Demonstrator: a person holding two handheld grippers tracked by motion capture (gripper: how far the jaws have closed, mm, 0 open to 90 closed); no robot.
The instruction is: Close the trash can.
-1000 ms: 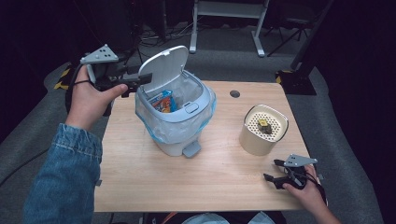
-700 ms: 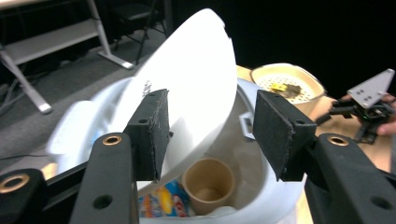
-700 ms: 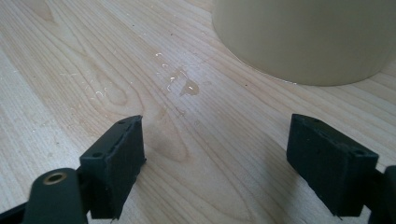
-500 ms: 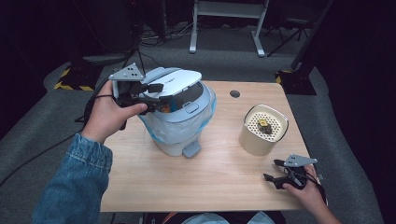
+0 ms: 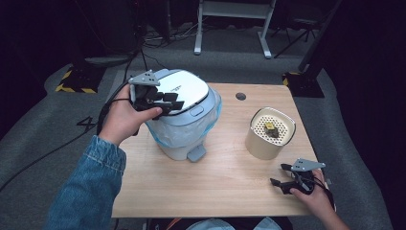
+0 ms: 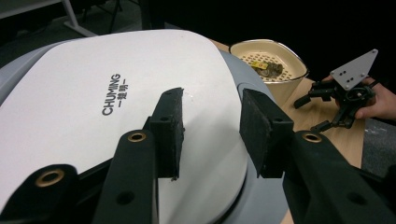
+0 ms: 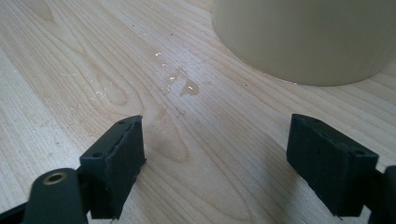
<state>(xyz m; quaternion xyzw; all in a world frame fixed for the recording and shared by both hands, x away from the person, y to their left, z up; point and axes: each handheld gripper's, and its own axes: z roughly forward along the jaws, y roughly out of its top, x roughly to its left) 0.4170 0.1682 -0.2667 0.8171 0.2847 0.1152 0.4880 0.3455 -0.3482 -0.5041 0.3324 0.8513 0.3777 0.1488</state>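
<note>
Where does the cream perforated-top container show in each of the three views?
High view: cream container stands right of centre on the table, right of the bin.
Left gripper view: upper right, beyond the bin lid.
Right gripper view: its lower wall, top right.
Shared landmark: the wooden table.

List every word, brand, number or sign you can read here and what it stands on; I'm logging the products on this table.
"CHUMING": dark capitals on the white lid of the bin, clear in the left gripper view.
Two small characters below that word: too small to read reliably.
The same print on the lid in the high view: too blurred to read.
Cream holder: no text visible.
Left gripper and right gripper: no markings visible.
</note>
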